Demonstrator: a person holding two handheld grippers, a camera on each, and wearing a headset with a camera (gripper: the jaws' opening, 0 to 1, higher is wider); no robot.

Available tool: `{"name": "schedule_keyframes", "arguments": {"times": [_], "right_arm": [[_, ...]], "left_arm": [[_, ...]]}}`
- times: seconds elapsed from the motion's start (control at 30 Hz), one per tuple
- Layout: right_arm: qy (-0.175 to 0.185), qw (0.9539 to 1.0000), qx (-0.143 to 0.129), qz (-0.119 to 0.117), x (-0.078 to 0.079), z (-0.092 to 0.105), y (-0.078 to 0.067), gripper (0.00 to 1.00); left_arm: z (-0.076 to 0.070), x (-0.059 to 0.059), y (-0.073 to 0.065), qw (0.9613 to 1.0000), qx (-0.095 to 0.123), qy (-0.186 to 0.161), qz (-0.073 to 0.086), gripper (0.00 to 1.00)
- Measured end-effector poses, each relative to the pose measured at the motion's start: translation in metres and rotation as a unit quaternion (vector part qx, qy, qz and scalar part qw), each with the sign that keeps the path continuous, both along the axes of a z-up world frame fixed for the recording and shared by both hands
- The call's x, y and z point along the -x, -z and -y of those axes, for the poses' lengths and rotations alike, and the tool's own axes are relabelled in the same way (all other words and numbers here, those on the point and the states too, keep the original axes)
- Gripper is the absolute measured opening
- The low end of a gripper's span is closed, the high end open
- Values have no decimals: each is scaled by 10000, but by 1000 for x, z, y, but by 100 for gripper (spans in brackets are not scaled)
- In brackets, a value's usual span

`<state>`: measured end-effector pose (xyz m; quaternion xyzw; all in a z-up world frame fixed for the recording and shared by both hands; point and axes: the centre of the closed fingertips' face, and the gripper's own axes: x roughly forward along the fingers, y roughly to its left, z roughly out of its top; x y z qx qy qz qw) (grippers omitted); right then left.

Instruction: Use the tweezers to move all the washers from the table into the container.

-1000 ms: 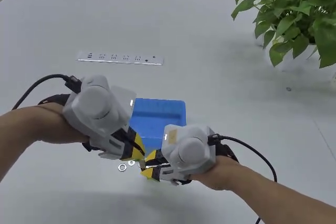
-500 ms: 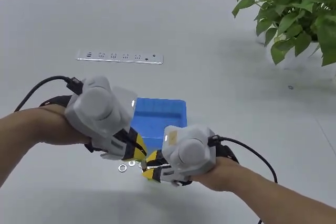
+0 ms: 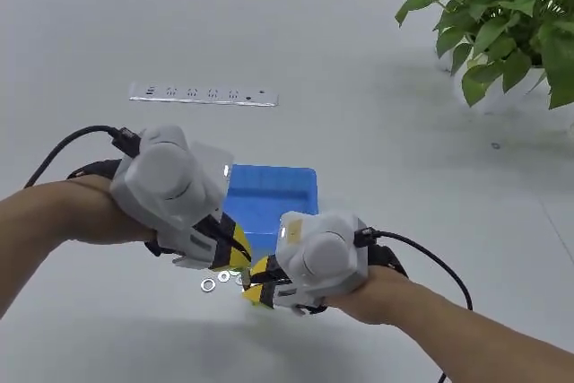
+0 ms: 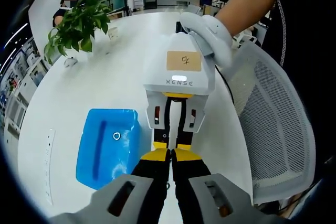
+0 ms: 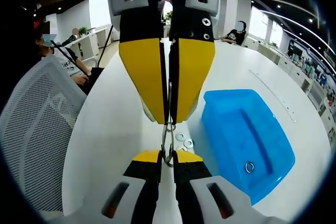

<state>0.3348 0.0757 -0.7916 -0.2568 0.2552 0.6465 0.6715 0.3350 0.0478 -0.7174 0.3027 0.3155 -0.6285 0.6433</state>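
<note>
The right gripper (image 5: 167, 157) has its jaws drawn together on the lower end of the tweezers (image 5: 168, 139), a thin, silvery metal pair; the left gripper (image 5: 168, 121), facing it tip to tip, is likewise clamped on the tweezers higher up; just beside the tips a few small, flat metal washers (image 5: 185, 141) lie on the white worktop (image 5: 115, 129); near them stands the blue container (image 5: 247, 129), with one washer (image 5: 250, 167) lying inside.
</note>
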Motion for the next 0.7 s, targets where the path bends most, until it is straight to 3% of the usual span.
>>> {"name": "schedule_keyframes", "arguments": {"times": [0.7], "right_arm": [[-96,9999,28,39,4,1,-6,10]], "left_arm": [[0,5,-6,10000,-11,-19,16,5]]}}
